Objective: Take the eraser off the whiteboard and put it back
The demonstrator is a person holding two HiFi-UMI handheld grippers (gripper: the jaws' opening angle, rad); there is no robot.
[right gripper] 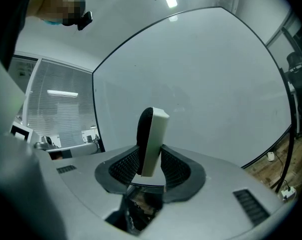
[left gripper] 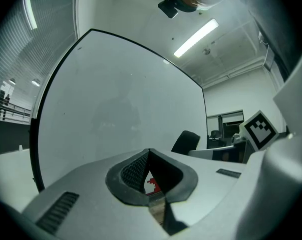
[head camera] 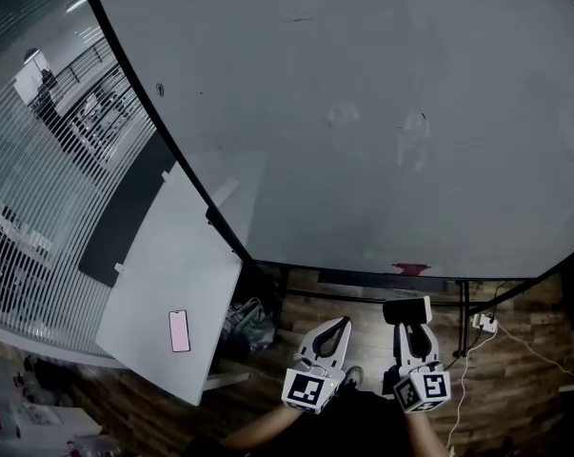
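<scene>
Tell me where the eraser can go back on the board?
Almost all the whiteboard is bare, edge to edge, above the red mark. The white table is free around the phone. Only the floor underneath looks cluttered.

The floor (head camera: 534,388) is of brown wooden planks. At the left stands a white table (head camera: 153,274), and its far corner comes close to the left edge of the whiteboard (head camera: 363,112). Beyond the table, a wall of thin vertical slats (head camera: 29,188) lets the light through. In the left gripper view a long tube lamp (left gripper: 196,36) shines on the white ceiling (left gripper: 135,9), and a black chair (left gripper: 185,141) stands before a white wall (left gripper: 231,96).
</scene>
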